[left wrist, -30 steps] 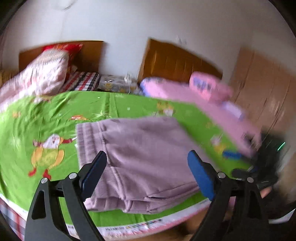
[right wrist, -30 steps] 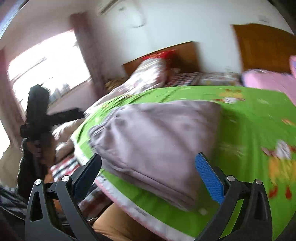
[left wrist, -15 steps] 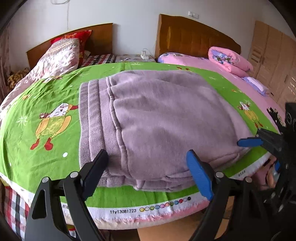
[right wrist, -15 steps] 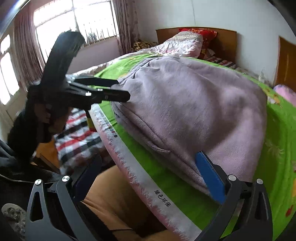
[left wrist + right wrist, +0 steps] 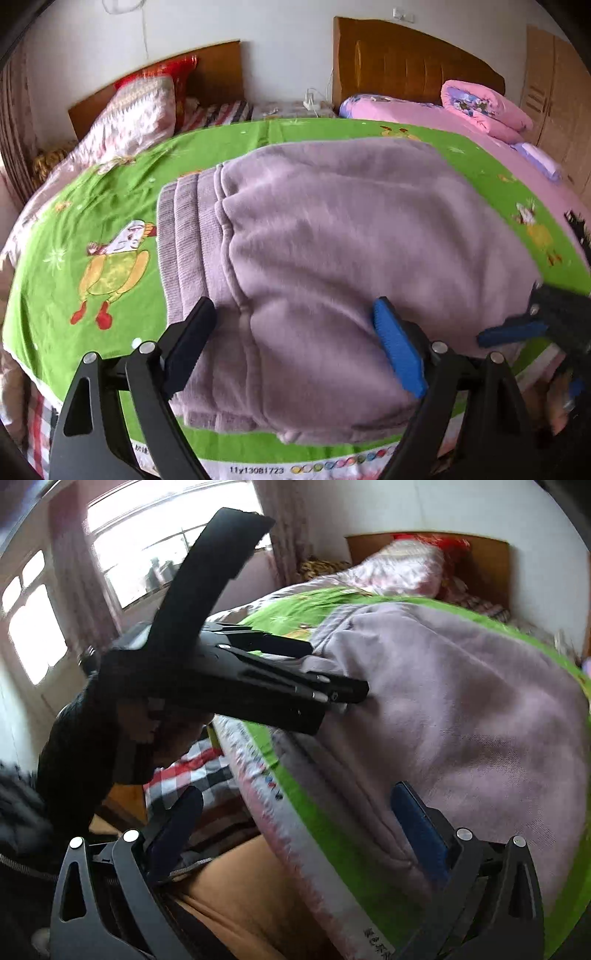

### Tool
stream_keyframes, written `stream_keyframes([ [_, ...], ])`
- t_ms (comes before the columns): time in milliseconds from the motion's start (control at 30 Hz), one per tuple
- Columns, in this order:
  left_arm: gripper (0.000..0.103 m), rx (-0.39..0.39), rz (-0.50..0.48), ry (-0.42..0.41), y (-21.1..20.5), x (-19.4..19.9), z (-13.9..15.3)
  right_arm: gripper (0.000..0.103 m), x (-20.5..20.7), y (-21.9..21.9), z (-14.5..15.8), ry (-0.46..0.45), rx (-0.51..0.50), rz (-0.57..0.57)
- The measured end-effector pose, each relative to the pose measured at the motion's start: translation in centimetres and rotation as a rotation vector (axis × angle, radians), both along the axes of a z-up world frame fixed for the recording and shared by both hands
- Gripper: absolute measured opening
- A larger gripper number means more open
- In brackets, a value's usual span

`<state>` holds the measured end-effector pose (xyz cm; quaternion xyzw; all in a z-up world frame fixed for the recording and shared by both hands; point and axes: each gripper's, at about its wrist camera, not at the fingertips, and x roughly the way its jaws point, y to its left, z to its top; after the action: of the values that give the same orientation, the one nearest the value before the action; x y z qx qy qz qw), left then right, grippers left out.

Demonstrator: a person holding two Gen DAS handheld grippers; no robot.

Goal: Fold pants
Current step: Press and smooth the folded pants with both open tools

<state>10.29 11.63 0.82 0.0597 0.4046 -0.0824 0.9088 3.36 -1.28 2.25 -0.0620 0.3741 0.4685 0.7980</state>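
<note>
The left wrist view is taken from the foot edge of the bed, angled downward across the green sheet (image 5: pixel 110 192) toward the headboards (image 5: pixel 406 62) and back wall; the folded pants (image 5: pixel 351 258) are seen close up, filling the middle. The right wrist view is taken from nearer the bed's corner, angled down and sideways toward the window (image 5: pixel 155 542), with the pants (image 5: pixel 461 709) close on its right. The pants, sheet and patterned pillow (image 5: pixel 136 110) are shared by both views, and the left gripper (image 5: pixel 332 679) is caught in the right view
</note>
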Motion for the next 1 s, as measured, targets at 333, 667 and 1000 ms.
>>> stream_keyframes([
  [333,0.089,-0.086,-0.021,-0.078,-1.1,-0.7,5.2,0.099,5.4,-6.8,6.1,-0.033,0.127,-0.074],
  [667,0.09,-0.043,-0.171,0.009,-6.0,0.3,0.2,0.099,20.8,-15.1,-1.2,0.417,0.351,-0.334],
  [1000,0.091,-0.061,-0.191,-0.003,-5.7,0.0,0.1,0.099,25.7,-16.2,1.0,0.287,0.306,-0.564],
])
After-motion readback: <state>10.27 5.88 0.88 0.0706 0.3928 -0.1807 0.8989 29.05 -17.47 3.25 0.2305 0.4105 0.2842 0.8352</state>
